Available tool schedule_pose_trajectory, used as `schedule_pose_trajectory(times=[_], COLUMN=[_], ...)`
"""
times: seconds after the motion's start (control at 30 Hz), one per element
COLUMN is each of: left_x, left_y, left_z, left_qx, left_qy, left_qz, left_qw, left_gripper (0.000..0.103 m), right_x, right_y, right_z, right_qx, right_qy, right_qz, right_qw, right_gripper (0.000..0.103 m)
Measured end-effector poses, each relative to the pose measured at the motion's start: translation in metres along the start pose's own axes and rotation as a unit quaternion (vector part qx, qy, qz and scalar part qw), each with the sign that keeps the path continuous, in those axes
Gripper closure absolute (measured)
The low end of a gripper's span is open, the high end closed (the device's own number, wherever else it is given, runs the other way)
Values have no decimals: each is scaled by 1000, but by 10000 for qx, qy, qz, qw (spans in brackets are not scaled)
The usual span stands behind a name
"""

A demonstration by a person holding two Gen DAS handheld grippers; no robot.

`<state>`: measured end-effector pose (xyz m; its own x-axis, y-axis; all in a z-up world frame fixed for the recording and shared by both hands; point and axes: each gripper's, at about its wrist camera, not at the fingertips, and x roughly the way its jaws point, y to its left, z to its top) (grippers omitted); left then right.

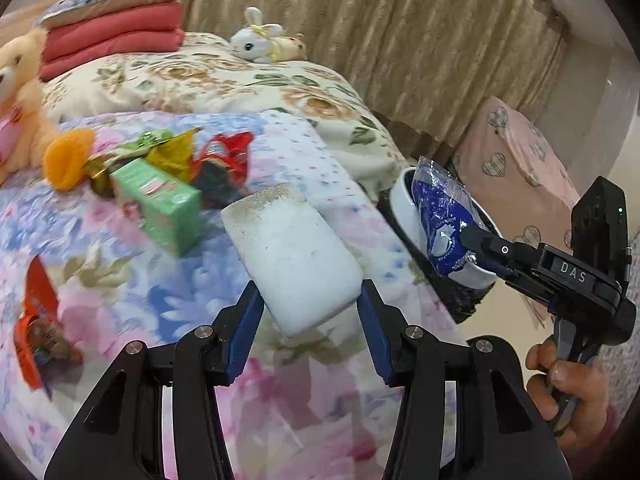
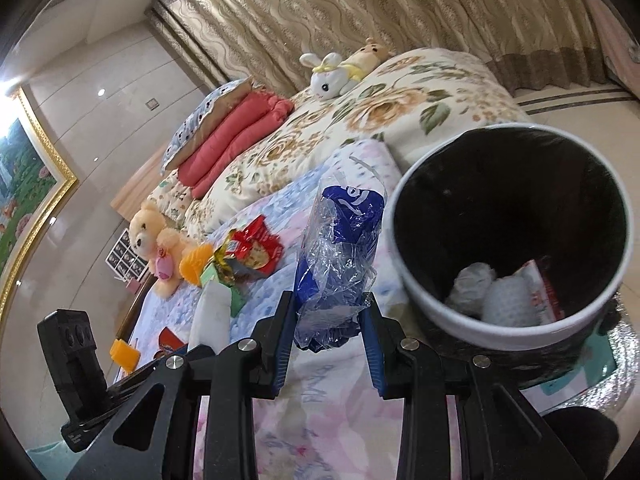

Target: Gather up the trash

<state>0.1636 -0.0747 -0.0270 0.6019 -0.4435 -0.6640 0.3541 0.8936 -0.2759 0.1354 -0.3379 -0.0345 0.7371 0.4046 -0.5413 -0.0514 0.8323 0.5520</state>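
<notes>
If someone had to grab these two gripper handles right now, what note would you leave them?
Left gripper: shut on the white foam block, held above the bed.
Right gripper: shut on the blue plastic wrapper, beside the white bin.
Done: some rubbish already lies in the bin.
Left: drop both pieces in, then fetch the green box, red wrapper and orange packet.

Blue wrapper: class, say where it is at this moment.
The blue wrapper is clamped in the right gripper, held in the air just left of the bin in the right wrist view, at the bed's edge.
</notes>
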Motion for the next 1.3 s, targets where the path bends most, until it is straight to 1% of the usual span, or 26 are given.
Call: schedule_pose_trajectory(times=[0.3,0.73,1.0,1.3], left_x=[19,46,59,75], left_y=[-38,-84,-107,-127], left_z=[15,31,43,49], left_qx=[391,824,993,1178], left_qy=[111,270,286,366], left_qz=[-144,-321,-421,-487], left_qw=[9991,9957,9938,9912], left_gripper=[55,55,55,55], right_x=[-23,-43,-45,-43], right_y=[-25,-59,-77,-92], right_z=[11,25,32,35], right_qx=[84,200,222,279], right_qy=[-215,-393,-364,-305], right_qz=[-254,-646,-842,-937], right_qw=[9994,9969,9955,9947], right_gripper=[70,69,68,67])
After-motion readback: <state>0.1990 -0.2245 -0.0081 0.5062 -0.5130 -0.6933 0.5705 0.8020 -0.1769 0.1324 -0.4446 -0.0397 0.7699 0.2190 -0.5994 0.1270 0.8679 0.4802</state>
